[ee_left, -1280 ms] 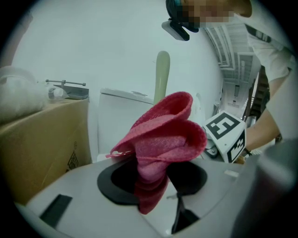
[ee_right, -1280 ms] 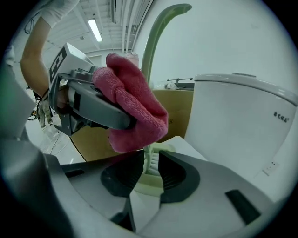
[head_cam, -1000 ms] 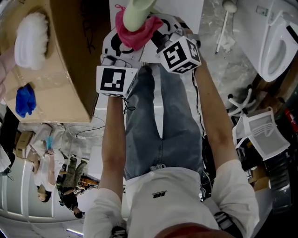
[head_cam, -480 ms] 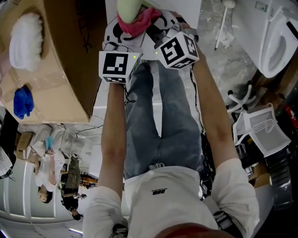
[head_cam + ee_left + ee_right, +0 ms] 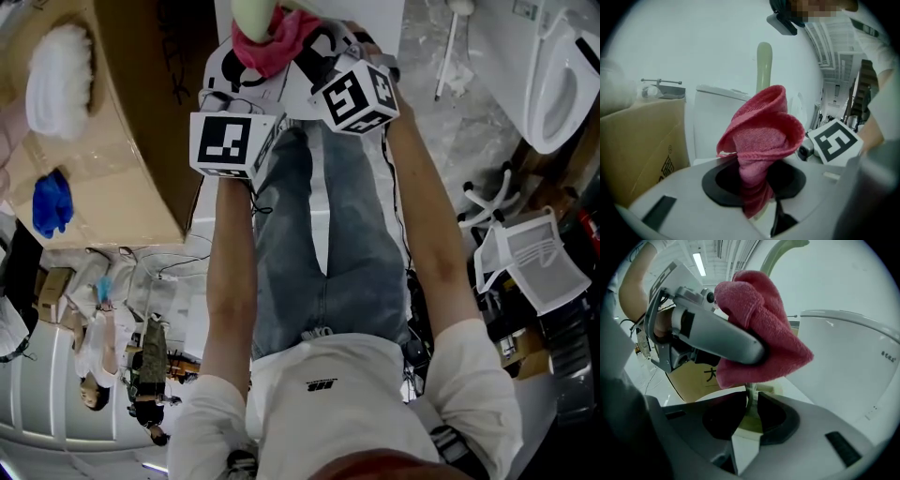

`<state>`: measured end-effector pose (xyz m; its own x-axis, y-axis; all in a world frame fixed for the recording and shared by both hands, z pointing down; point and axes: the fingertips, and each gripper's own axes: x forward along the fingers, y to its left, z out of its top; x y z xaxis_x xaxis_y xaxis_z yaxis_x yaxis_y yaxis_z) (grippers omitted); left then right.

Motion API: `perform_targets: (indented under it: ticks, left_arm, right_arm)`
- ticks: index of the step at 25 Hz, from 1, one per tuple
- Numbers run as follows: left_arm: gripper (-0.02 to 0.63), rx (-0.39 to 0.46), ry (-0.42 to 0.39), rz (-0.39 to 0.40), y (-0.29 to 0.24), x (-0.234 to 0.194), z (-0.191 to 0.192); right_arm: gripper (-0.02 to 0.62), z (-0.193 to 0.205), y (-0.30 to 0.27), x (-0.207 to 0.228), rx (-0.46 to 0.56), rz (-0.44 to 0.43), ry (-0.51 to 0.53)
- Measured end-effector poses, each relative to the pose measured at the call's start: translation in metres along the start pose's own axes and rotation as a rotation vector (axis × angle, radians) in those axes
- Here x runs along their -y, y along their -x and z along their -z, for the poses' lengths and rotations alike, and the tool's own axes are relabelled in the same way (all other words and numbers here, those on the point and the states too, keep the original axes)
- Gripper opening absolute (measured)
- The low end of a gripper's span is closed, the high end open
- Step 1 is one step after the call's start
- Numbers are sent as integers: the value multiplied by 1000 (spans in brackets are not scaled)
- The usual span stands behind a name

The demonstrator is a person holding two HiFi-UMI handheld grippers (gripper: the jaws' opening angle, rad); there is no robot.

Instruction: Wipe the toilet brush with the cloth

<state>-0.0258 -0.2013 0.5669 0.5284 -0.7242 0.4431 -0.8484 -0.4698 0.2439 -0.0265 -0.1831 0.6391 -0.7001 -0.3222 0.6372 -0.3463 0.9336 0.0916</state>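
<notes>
Working before the white toilet [image 5: 851, 359]: with the left gripper [image 5: 752, 183], pinching the red cloth [image 5: 761, 136] wrapped round the pale green toilet brush [image 5: 764, 61]; with the right gripper [image 5: 750, 411], jaws just closing, nipping its thin stem under the cloth.

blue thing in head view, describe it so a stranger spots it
Start at the big cardboard box at the head view's upper left. Near its left edge, below the white fluffy item, sits a crumpled bundle, the only bright blue thing there.

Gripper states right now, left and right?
Left gripper: closed on the red cloth.
Right gripper: jaws have just been closing, now gripping the toilet brush by its pale green shaft.
</notes>
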Motion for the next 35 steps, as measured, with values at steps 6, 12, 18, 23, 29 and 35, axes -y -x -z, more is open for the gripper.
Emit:
perform_targets:
  ticks: [6,12,18,23,29,35]
  left_arm:
    - [141,54,-24,34,15,4,-33]
    - [144,138,-38,58,32,12,-83]
    - [160,199,-42,81,45,15,-127]
    - [181,215,-52,124,43,21,-148]
    - [186,148,-53,106,32,19,-125]
    - [184,64,-50,79,12,14,-82]
  right_arm:
    - [74,0,-2,-1,-18,1,-6]
    - [72,0,-2,-1,-39,3,1]
    - [71,0,-5,-3,-58,7,19]
    - [71,0,-4,-2,-66,12,28]
    - [71,1,-5,-3,-65,15,31]
    - [71,1,-5,-2,-53,17,31]
